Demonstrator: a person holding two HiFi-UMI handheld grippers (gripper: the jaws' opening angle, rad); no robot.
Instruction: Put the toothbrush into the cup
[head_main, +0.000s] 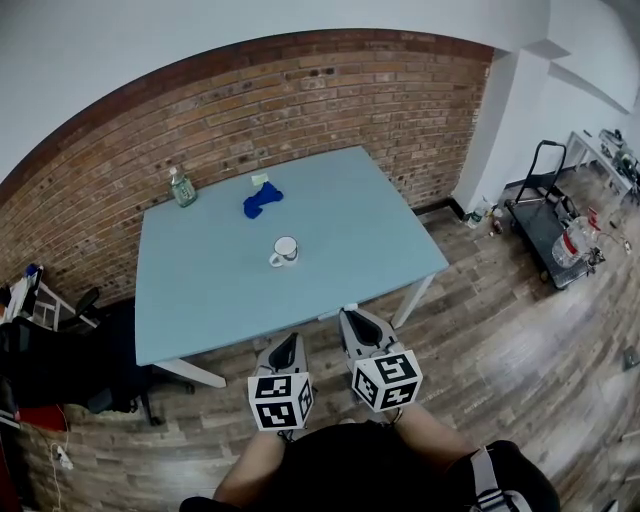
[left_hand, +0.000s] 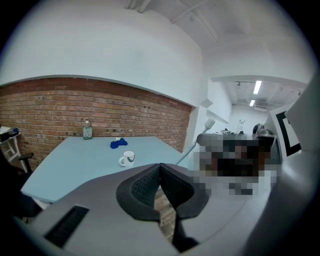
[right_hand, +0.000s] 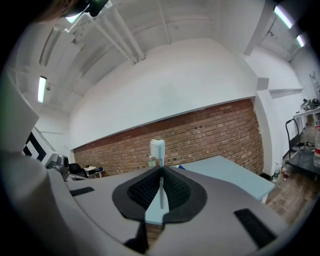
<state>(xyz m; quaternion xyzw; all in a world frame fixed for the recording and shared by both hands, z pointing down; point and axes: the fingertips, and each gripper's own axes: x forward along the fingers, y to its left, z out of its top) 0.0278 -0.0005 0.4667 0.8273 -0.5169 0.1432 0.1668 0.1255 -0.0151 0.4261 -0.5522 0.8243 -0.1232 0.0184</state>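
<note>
Grips the toothbrush (right_hand: 158, 150) in the right gripper (head_main: 353, 315), bristle end out past the jaw tips, just off the table's (head_main: 370, 215) near edge, with the cup (head_main: 286, 250) ahead and slightly left near mid-table, and holds the left gripper (head_main: 288, 346) alongside, jaws together on nothing.

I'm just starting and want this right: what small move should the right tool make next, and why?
Probably carry the right tool forward over the pale blue table toward the white ceramic mug. It is already shut on the white plastic toothbrush, bristle end past the jaws, but it sits short of the table's near edge, away from the mug.
</note>
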